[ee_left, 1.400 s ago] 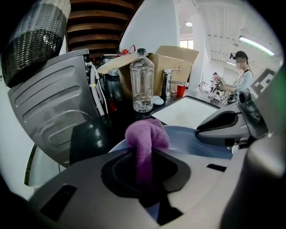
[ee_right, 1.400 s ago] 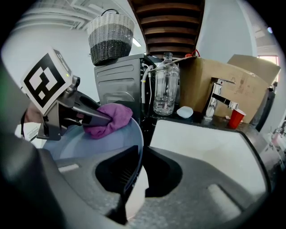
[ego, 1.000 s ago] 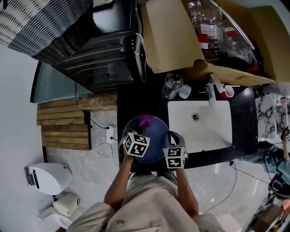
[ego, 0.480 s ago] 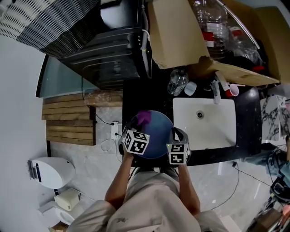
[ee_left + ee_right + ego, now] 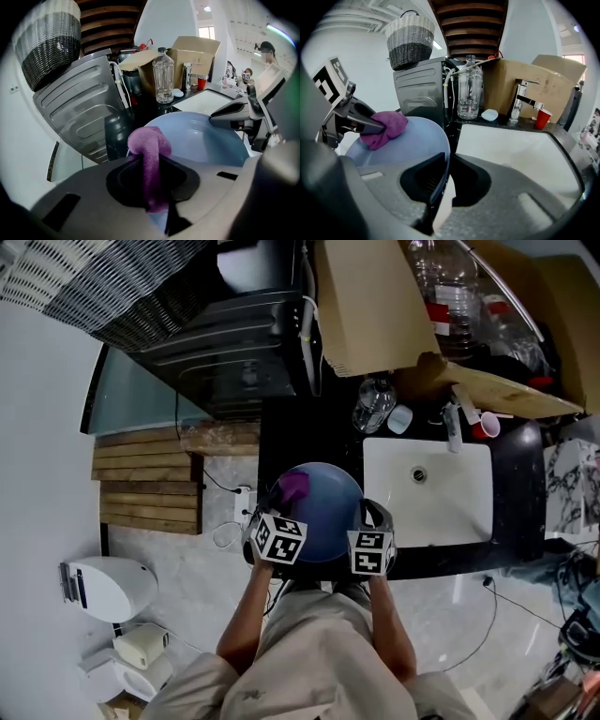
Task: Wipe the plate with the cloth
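Observation:
A round blue plate (image 5: 328,507) hangs over the dark counter's front edge, left of the sink. My right gripper (image 5: 364,521) is shut on its right rim; in the right gripper view the plate (image 5: 401,145) runs edge-on between the jaws of this gripper (image 5: 442,180). My left gripper (image 5: 286,507) is shut on a purple cloth (image 5: 293,487), which rests on the plate's left part. In the left gripper view the cloth (image 5: 150,154) bulges out above that gripper (image 5: 152,187) over the plate (image 5: 206,143). The cloth (image 5: 383,127) also shows in the right gripper view.
A white sink (image 5: 427,493) lies right of the plate, with a tap (image 5: 452,427), a red cup (image 5: 486,426) and a clear bottle (image 5: 373,406) behind it. A grey appliance (image 5: 234,352) and a cardboard box (image 5: 375,306) stand at the back. A woven basket (image 5: 410,40) sits on the appliance.
The head view has shifted a little, so the scene sits further right and down. Both grippers keep their hold, and the cloth stays on the plate's left part.

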`<action>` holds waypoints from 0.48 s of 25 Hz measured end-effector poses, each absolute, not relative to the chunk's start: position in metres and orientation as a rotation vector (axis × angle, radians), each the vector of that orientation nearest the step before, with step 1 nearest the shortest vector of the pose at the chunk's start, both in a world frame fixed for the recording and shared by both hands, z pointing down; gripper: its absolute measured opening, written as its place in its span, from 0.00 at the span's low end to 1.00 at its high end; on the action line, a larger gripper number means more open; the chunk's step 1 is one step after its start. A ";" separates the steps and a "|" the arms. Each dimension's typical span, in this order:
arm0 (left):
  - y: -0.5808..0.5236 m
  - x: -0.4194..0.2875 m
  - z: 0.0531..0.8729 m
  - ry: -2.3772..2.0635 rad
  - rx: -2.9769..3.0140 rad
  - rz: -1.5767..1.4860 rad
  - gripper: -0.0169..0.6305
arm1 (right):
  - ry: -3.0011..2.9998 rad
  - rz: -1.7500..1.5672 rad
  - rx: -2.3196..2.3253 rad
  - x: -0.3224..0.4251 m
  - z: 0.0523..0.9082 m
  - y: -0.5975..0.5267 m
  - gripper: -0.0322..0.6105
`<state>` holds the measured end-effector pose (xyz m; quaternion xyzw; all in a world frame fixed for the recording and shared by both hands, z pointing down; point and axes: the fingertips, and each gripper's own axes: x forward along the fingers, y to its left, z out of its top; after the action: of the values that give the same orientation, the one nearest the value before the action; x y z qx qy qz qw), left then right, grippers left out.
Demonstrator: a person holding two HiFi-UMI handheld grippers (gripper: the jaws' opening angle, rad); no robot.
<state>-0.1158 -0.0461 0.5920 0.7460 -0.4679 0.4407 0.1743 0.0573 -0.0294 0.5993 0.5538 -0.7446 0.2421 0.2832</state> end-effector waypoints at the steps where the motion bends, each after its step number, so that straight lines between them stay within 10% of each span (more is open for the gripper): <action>1: -0.044 -0.117 0.592 -1.325 2.114 1.250 0.12 | -1.990 0.653 1.489 0.058 0.599 -0.029 0.11; 12: -0.019 -0.116 0.591 -1.281 2.123 1.261 0.12 | -1.975 0.676 1.532 0.059 0.598 -0.030 0.11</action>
<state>-0.1164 -0.0193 0.5909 0.7509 -0.4531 0.4459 0.1789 0.0592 -0.0301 0.5985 0.5691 -0.7339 0.2513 0.2727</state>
